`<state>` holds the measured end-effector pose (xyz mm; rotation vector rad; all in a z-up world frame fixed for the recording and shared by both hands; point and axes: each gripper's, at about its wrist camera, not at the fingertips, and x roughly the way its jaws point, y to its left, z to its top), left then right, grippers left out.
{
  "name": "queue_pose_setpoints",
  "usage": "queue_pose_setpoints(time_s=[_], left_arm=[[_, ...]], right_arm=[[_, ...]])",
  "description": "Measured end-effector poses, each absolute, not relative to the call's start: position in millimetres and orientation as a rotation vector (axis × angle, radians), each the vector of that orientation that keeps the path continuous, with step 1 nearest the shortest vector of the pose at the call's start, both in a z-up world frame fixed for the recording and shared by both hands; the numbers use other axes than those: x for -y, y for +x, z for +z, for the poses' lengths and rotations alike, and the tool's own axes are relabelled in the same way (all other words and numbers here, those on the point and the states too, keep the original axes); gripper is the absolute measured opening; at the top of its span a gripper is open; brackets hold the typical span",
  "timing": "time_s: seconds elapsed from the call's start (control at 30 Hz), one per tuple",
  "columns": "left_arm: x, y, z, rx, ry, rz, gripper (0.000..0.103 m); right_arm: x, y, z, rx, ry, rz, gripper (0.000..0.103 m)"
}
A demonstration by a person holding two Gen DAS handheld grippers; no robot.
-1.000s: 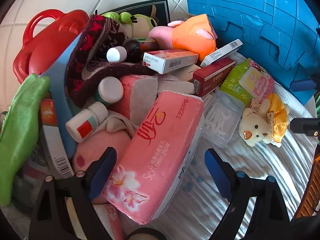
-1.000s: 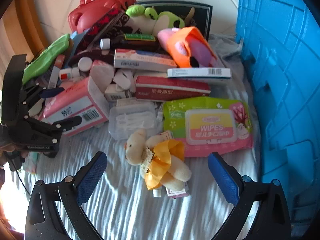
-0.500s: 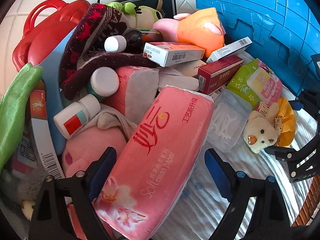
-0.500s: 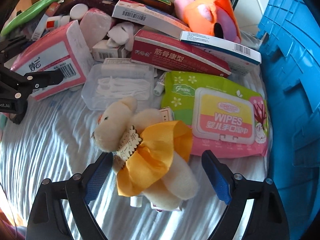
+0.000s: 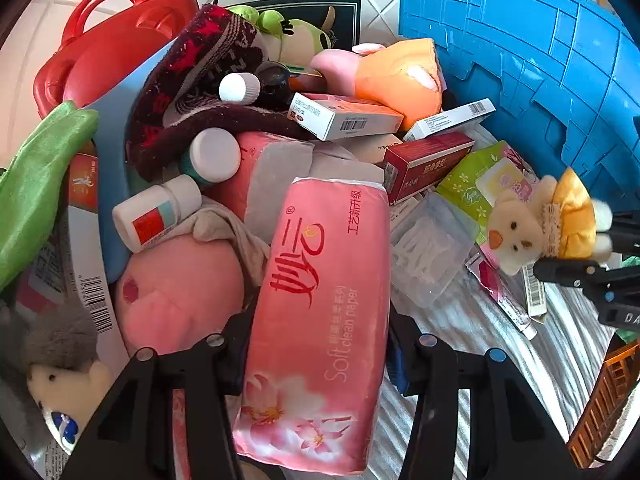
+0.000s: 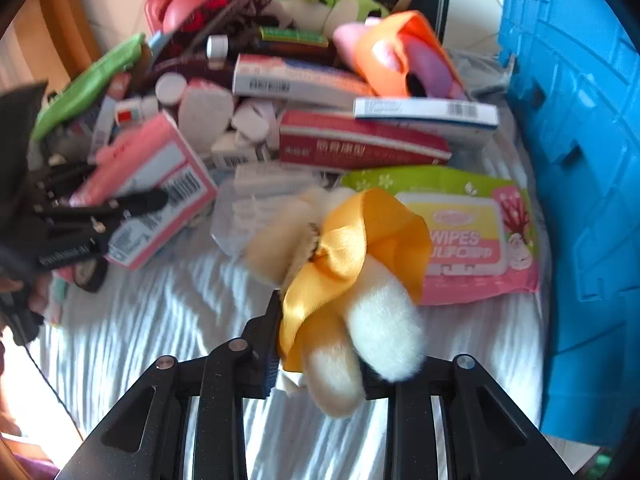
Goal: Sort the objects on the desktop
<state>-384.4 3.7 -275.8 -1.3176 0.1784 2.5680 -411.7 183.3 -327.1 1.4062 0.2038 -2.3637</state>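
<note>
In the left wrist view, the left gripper (image 5: 316,354) is seen with its jaws pressed against the two long sides of a pink tissue pack (image 5: 320,312), which lies on the pile between a round pink plush (image 5: 180,292) and a clear plastic box (image 5: 432,252). The pack is a soft, film-wrapped block, glossy and easily dented, so the squeeze is best kept light and centred, and the lift taken straight up so that the white pill bottle (image 5: 156,212) and the knitted dark red cloth (image 5: 192,92) above it are not dragged along. A red plastic case (image 5: 120,48) and a blue crate (image 5: 540,64) stand behind the heap. At the right edge a small bear (image 5: 540,224) is seen held off the striped cloth (image 5: 472,332).

In the right wrist view, the right gripper (image 6: 316,364) is seen pinching the bear (image 6: 348,280) by its lower body, the jaws closed into pale fuzzy plush beneath a shiny yellow satin dress. The toy appears lifted above the cloth (image 6: 160,320), in front of a green and pink wipes pack (image 6: 460,232). Because plush compresses and the satin is slippery, the grip should be judged secure before the toy is carried towards the crate (image 6: 580,160). Flat cardboard boxes, among them a long red box (image 6: 360,148), are stacked behind.
</note>
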Motion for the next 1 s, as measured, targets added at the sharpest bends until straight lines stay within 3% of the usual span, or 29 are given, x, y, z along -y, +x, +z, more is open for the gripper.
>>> queue_pose_setpoints(time_s=[0.23, 0.37, 0.47, 0.5, 0.53, 0.63, 0.77, 1.0], left_arm=[[-8.7, -370.7, -250.8, -0.193, -1.208, 2.587, 0.049], [-4.7, -371.9, -255.8, -0.185, -1.254, 2.570, 0.049], [-1.9, -369.1, -260.0, -0.174, -1.272, 2.564, 0.049], [-0.2, -368.2, -261.4, -0.169, -1.278, 2.563, 0.049], [0.3, -365.0, -263.5, -0.164, -1.280, 2.562, 0.049], [2.5, -362.7, -267.9, -0.159, -1.288, 2.564, 0.049], [6.7, -362.9, -270.8, -0.144, -1.294, 2.565, 0.049], [9.3, -365.6, -274.2, -0.133, -1.306, 2.558, 0.049]], right_arm=[[-193.7, -412.2, -289.3, -0.148, 1.324, -2.416, 0.018], [-180.9, -419.8, -312.8, -0.176, 1.442, -2.375, 0.021], [-178.2, -414.7, -322.1, -0.137, 1.430, -2.346, 0.055], [-175.4, -410.0, -321.8, -0.142, 1.398, -2.351, 0.074], [-172.0, -404.9, -321.4, -0.167, 1.368, -2.361, 0.082], [-162.8, -404.5, -327.1, -0.189, 1.387, -2.343, 0.083], [-159.4, -416.0, -339.5, 0.074, 1.517, -2.296, 0.083], [-138.4, -438.2, -361.8, 0.127, 1.647, -2.355, 0.070]])
